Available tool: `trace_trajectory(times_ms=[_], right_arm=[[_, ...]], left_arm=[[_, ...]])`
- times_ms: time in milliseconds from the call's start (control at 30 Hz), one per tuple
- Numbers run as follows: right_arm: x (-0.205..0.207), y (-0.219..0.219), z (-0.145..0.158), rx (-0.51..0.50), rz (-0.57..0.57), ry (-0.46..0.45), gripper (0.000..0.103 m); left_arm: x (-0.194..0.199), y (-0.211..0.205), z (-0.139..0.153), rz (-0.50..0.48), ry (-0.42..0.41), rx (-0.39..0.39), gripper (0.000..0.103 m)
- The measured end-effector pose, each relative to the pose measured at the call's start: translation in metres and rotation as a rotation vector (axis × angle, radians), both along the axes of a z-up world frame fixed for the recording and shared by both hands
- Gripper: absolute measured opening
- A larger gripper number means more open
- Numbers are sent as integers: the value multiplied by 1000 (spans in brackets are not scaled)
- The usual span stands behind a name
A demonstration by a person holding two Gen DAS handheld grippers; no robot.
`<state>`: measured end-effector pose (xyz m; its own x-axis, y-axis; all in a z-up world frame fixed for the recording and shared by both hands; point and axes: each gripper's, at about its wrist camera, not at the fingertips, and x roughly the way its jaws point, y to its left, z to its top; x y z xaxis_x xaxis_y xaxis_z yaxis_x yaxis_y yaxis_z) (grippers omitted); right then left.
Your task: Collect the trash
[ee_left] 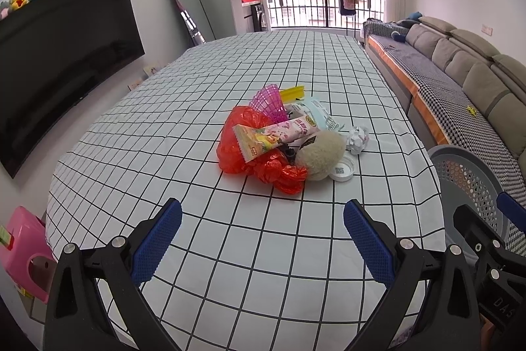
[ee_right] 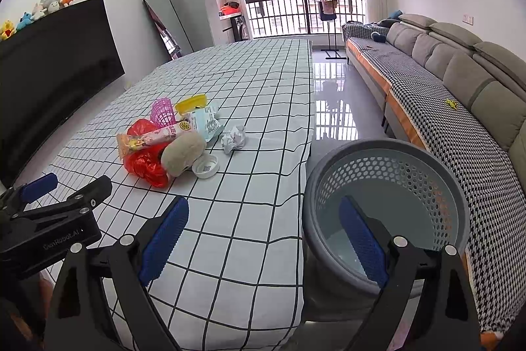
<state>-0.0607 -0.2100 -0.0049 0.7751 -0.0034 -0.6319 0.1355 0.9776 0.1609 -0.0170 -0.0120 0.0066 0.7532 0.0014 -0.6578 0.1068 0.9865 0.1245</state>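
So we've got both grippers hanging over the near end of the checked tablecloth (ee_left: 184, 107), and both are spread wide with nothing between the blue pads. The left gripper (ee_left: 263, 239) has the trash heap straight ahead of it: a red plastic bag (ee_left: 240, 150) with a pink snack wrapper (ee_left: 276, 135) lying across it, a beige fuzzy ball (ee_left: 323, 153) touching a white lid (ee_left: 343, 168), and a crumpled paper ball (ee_left: 358, 137) just to the right of those. The right gripper (ee_right: 263, 239) sits at the table edge, its right finger over the grey perforated bin (ee_right: 388, 173), the heap ahead-left of it.
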Motion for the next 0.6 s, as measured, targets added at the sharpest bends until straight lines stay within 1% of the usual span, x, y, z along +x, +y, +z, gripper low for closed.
trace_trajectory(times_ms=[600], right_arm=[[-3, -7, 0, 7, -15, -3, 89]], left_arm=[[-6, -10, -1, -30, 2, 6, 97]])
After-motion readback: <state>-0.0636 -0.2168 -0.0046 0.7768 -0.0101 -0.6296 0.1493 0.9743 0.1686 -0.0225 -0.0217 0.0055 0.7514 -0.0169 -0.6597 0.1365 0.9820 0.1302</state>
